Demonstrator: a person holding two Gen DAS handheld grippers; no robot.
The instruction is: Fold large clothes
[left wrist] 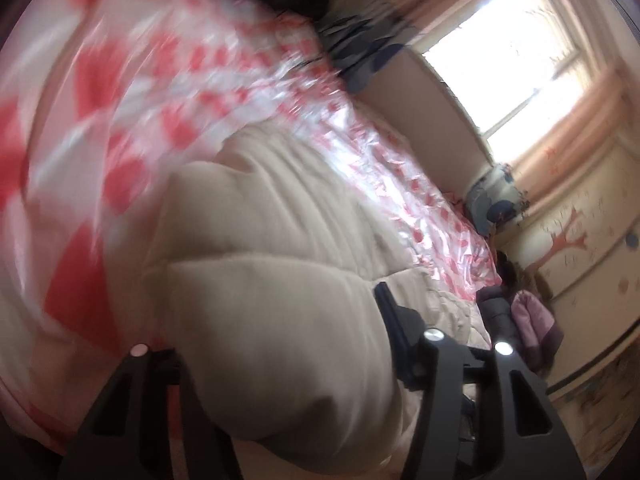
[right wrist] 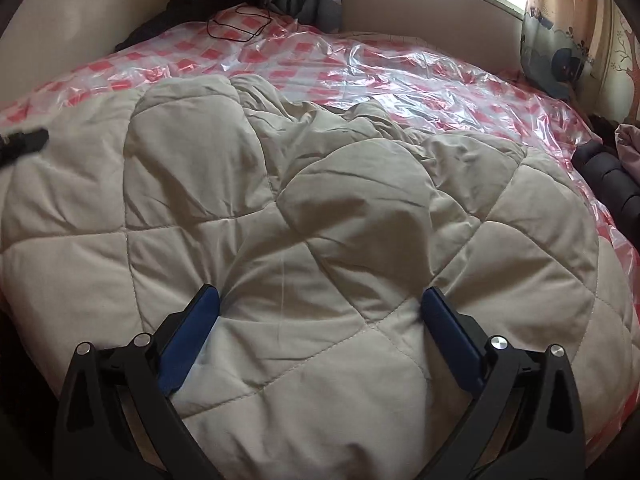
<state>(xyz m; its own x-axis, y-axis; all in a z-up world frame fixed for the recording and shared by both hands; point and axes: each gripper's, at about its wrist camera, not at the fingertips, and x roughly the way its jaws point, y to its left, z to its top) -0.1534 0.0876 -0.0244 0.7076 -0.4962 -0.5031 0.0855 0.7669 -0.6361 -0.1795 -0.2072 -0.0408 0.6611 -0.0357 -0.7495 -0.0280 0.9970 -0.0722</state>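
- The beige quilted garment (right wrist: 320, 208) lies spread and rumpled over the near part of a bed, on a clear plastic sheet (right wrist: 400, 68) with a red-and-white check beneath it.
- Right gripper (right wrist: 320, 304): its two blue-padded fingers (right wrist: 192, 320) stand wide apart, tips low over the quilted fabric near its front edge. A broad stretch of cloth lies between them, but the pads do not pinch it; whether the tips touch the surface I cannot tell.
- Left gripper (left wrist: 280, 360): the view is blurred. A thick puffy fold of the same beige garment (left wrist: 280, 280) fills the space between its fingers and bulges toward the camera. The fingers sit close on either side of the fold and appear to clamp it.
- The left gripper's tip (right wrist: 24, 142) shows at the left edge of the right wrist view, at the garment's far left side.
- A black cable (right wrist: 236, 26) lies on the plastic near the headboard, well apart from the garment.
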